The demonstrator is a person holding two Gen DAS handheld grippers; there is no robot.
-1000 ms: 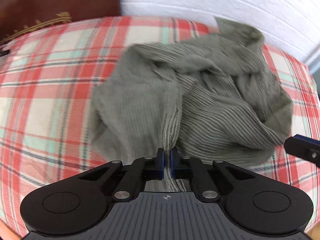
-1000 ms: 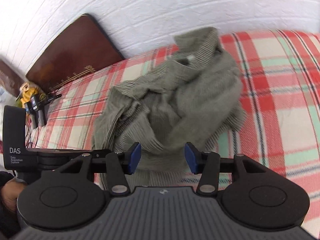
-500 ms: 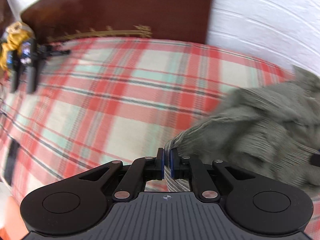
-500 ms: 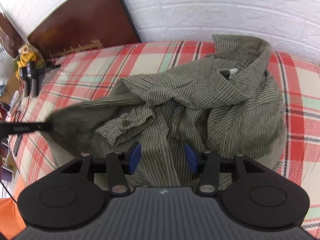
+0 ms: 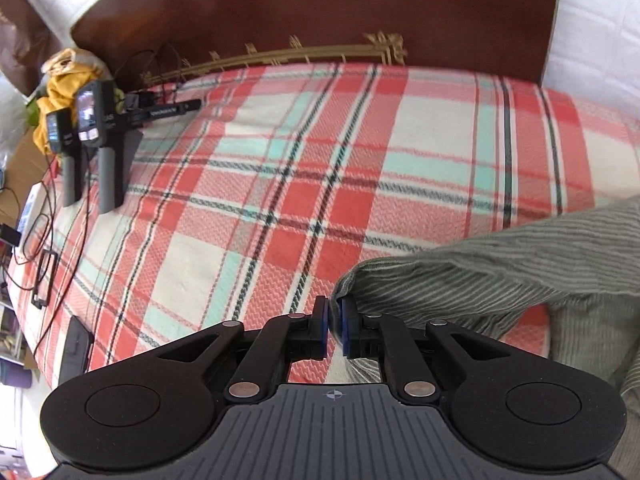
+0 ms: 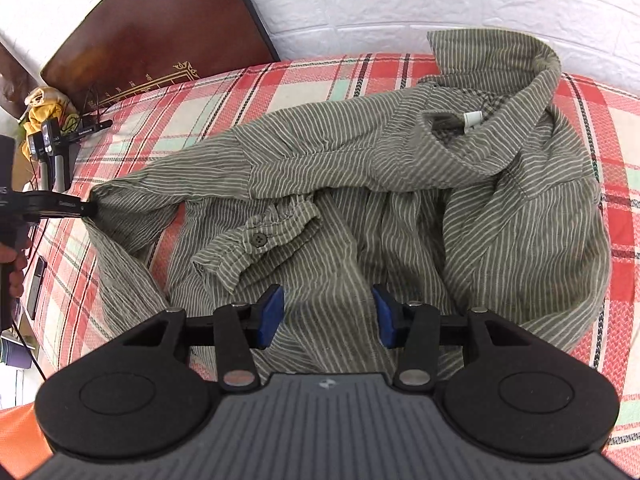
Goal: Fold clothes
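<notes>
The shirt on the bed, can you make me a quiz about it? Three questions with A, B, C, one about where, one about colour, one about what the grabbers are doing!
1. Where does the collar of the shirt lie?
A. toward the white wall
B. over the bed's near edge
C. on the floor

2. What colour is the shirt?
A. plain blue
B. olive green with thin pale stripes
C. red plaid

3. What are the two grippers doing?
A. both open
B. both clamped on cloth
C. left clamped on cloth, right open

Answers:
1 A: the collar sits at the far end, by the wall.
2 B: the plaid is the bedcover.
3 C: the left gripper pinches a shirt edge; the right gripper gapes above the cloth.
</notes>
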